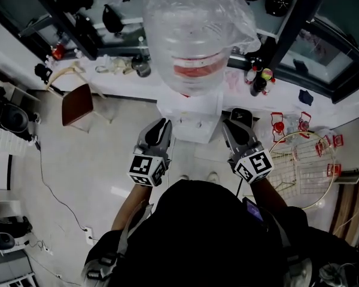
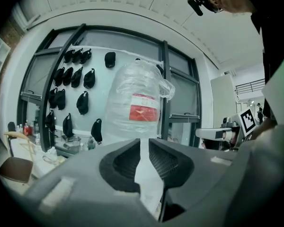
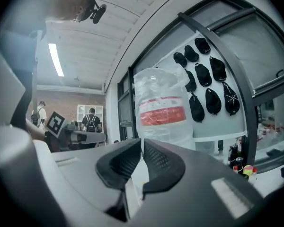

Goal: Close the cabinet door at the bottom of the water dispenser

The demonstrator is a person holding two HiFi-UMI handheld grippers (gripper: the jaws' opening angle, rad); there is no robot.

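The white water dispenser stands straight ahead, a big clear bottle with a red label on top; its bottom cabinet door is hidden from every view. My left gripper hangs level at the dispenser's left side, my right gripper at its right side, neither touching it. In the left gripper view the left gripper shows a narrow slit with nothing in it, and the bottle rises behind. In the right gripper view the right gripper has its tips almost together and empty, with the bottle beyond.
A brown chair stands at the left. A round wire rack lies on the floor at the right. A counter with bottles runs behind the dispenser. A cable trails over the floor. Black caps hang on the window.
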